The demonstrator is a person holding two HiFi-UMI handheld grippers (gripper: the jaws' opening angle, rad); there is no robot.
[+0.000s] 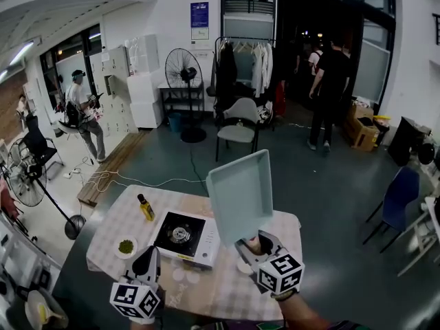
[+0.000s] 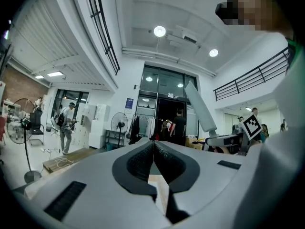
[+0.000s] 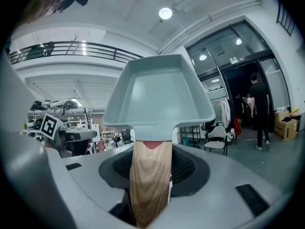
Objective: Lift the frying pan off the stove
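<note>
Frying pan (image 1: 240,188), square and pale grey-green, is held in the air, clear of the stove (image 1: 185,236) and above the right part of the table (image 1: 227,287). It is stood nearly on end, handle lowermost, with its hollow side turned toward the head camera.

Right gripper (image 1: 256,245) is closed on the pan's wooden handle (image 3: 150,185). In the right gripper view the jaws are seen partly apart, with the handle filling the gap between the dark pads and the pan body (image 3: 159,94) rising just beyond them.

Left gripper (image 1: 148,254) is held low over the near edge of the table, just in front of the stove. In the left gripper view its jaws (image 2: 153,159) are seen brought together, pad against pad, with nothing between them.

The stove, white with a black top and a round burner at its centre, is set on the checked tablecloth. A small bottle (image 1: 146,207) of yellow liquid stands upright just beyond the stove's left corner. A small round dish (image 1: 126,247) with green contents is placed to the left of the stove, apart from it.
</note>
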